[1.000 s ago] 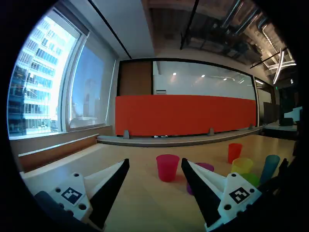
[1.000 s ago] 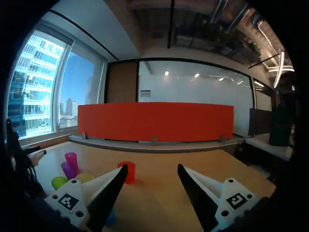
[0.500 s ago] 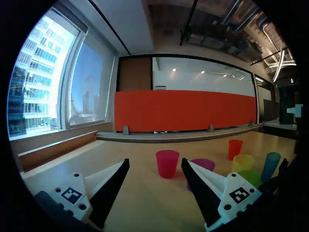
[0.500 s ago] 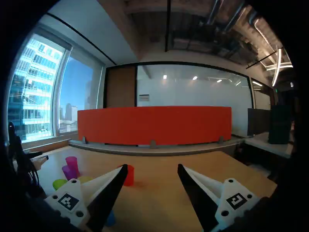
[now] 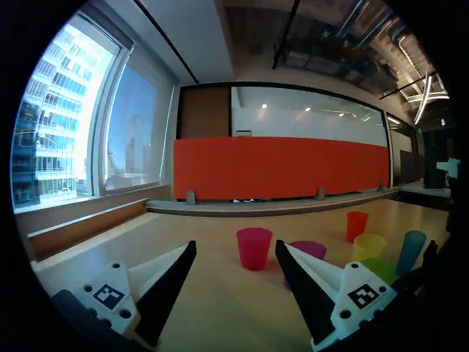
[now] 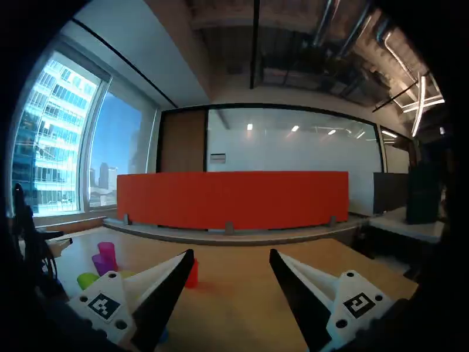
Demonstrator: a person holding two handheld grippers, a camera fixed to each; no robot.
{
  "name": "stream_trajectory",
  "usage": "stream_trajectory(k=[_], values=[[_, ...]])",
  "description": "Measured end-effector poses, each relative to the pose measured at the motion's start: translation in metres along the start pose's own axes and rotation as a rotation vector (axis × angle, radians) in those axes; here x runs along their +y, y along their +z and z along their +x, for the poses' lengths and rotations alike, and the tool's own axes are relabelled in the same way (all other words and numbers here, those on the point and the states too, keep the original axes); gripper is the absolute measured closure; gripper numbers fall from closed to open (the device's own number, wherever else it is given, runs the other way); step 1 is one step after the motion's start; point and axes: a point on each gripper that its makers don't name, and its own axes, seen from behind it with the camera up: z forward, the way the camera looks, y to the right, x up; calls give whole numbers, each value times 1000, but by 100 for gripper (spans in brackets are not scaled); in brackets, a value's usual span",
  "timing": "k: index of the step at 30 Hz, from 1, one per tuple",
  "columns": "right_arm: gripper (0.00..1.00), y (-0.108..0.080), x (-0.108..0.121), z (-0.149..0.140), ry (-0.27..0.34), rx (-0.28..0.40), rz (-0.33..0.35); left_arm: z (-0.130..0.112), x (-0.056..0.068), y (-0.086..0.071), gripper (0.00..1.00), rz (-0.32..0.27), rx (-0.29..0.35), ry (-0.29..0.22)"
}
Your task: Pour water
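Jaws on your left gripper (image 5: 235, 242) stand wide apart and released, gripping nothing, and those on your right gripper (image 6: 231, 251) are spread just as wide, also holding nothing. In the left gripper view, a translucent pink plastic cup (image 5: 254, 249) stands upright on the pale wooden tabletop (image 5: 223, 305) at 12 o'clock, beyond the fingertips and apart from them. A purple plastic cup (image 5: 311, 249) sits at about 1 o'clock, partly hidden behind the right-hand finger. Farther round, from 2 to 3 o'clock, cluster an orange-red plastic cup (image 5: 356, 226), a yellow plastic cup (image 5: 368, 247), a green plastic cup (image 5: 382, 268) and a tall teal plastic cup (image 5: 410, 251). You cannot tell whether any cup holds water. In the right gripper view, the orange-red plastic cup (image 6: 192, 273) peeks out beside the left-hand fingertip at 11 o'clock, with the pink, purple and green ones near one another at 9 o'clock. A long orange partition panel (image 5: 281, 167) runs along the tabletop's far edge.
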Motion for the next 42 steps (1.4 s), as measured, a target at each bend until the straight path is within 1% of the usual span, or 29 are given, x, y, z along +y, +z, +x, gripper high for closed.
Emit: stream_trajectory(k=[5, 9, 15, 23, 30, 35, 42], values=[[0, 9, 1, -14, -28, -2, -11, 0, 0, 0, 0, 0, 0, 0], [0, 17, 5, -24, -33, -5, -28, 0, 0, 0, 0, 0, 0, 0], [0, 28, 16, -36, -24, -4, -64, 0, 0, 1, 0, 0, 0, 0], [0, 41, 28, -46, 5, 4, -88, 0, 0, 0, 0, 0, 0, 0], [0, 41, 35, -57, -6, 13, -96, 0, 0, 0, 0, 0, 0, 0], [0, 41, 38, -70, -9, -5, -97, 0, 0, 0, 0, 0, 0, 0], [1, 44, 40, -83, 12, -29, -92, 0, 0, 0, 0, 0, 0, 0]])
